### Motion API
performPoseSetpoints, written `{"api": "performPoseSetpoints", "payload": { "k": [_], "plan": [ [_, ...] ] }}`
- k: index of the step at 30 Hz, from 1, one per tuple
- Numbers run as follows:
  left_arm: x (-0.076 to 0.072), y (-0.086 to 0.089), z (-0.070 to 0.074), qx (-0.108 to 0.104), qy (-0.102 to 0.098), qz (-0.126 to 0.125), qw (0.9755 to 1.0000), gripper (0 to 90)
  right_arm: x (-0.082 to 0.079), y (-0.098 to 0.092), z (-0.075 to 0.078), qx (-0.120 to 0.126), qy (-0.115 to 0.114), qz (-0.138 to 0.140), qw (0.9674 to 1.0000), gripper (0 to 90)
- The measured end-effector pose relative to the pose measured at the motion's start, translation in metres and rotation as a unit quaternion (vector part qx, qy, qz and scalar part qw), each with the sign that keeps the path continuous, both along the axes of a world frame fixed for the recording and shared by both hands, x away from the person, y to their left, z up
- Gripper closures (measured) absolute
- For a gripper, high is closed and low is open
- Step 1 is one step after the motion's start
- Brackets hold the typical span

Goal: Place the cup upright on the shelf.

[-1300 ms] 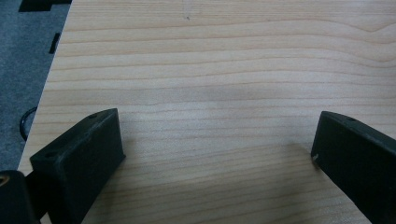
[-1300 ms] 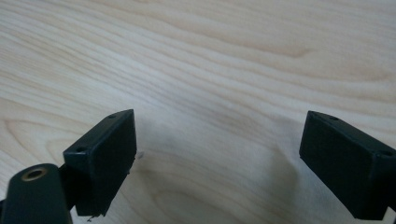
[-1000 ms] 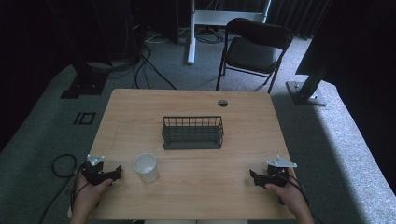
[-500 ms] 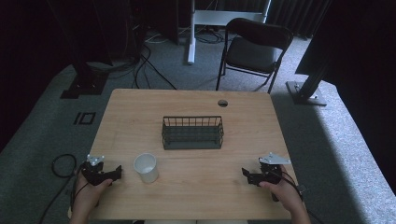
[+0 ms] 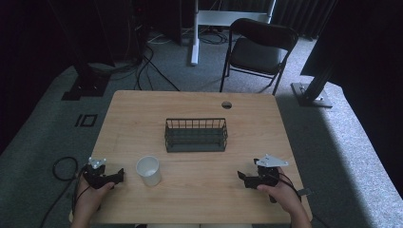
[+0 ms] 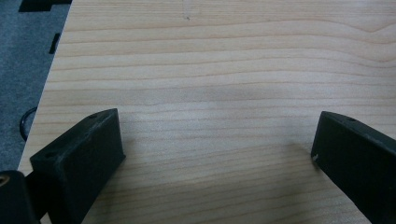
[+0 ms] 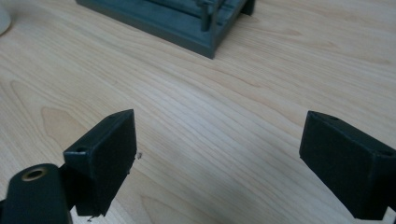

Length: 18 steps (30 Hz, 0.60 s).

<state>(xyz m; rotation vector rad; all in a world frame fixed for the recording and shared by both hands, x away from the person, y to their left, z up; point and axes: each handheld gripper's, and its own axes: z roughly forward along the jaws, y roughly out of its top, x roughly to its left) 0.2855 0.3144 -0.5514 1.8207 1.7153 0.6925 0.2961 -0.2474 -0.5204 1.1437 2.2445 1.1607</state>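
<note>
Both grippers sit low at the near edge of the bench (image 5: 142,109), and nothing is in hand yet. The left gripper (image 5: 115,176) has its jaws spread wide over bare wood, released, nothing between them in its own view. The right gripper (image 5: 243,177) is the same story: jaws wide apart, empty, with plain grain showing in the gap.

The white cup (image 5: 149,170) stands upright just beside the left gripper, off to that gripper's right, apart from the jaw tips and not between them. From the right gripper it is well away across the bench; only a sliver of the cup (image 7: 3,18) peeks in at the upper left corner of the right gripper view. The wire basket (image 5: 196,135) sits mid-bench, beyond the cup and apart from it, with its near corner (image 7: 205,44) ahead of the right jaws.

The risk here, as I read it: that cup looks light and open-topped, so a sideways sweep from the left gripper could clip its wall with one jaw and tip it or skate it off. Squeezing too hard could crush the rim. And a carry toward the basket could catch the cup's base on the wire rim if it rides too low.
</note>
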Motion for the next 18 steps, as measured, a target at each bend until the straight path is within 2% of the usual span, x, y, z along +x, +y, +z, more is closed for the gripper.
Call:
{"api": "performPoseSetpoints", "payload": {
  "k": [18],
  "plan": [
    [0.000,0.000,0.000,0.000,0.000,0.000,1.0000,2.5,0.003,0.032,0.005,0.000,-0.010,0.056,0.9984,11.1]
  ]
}}
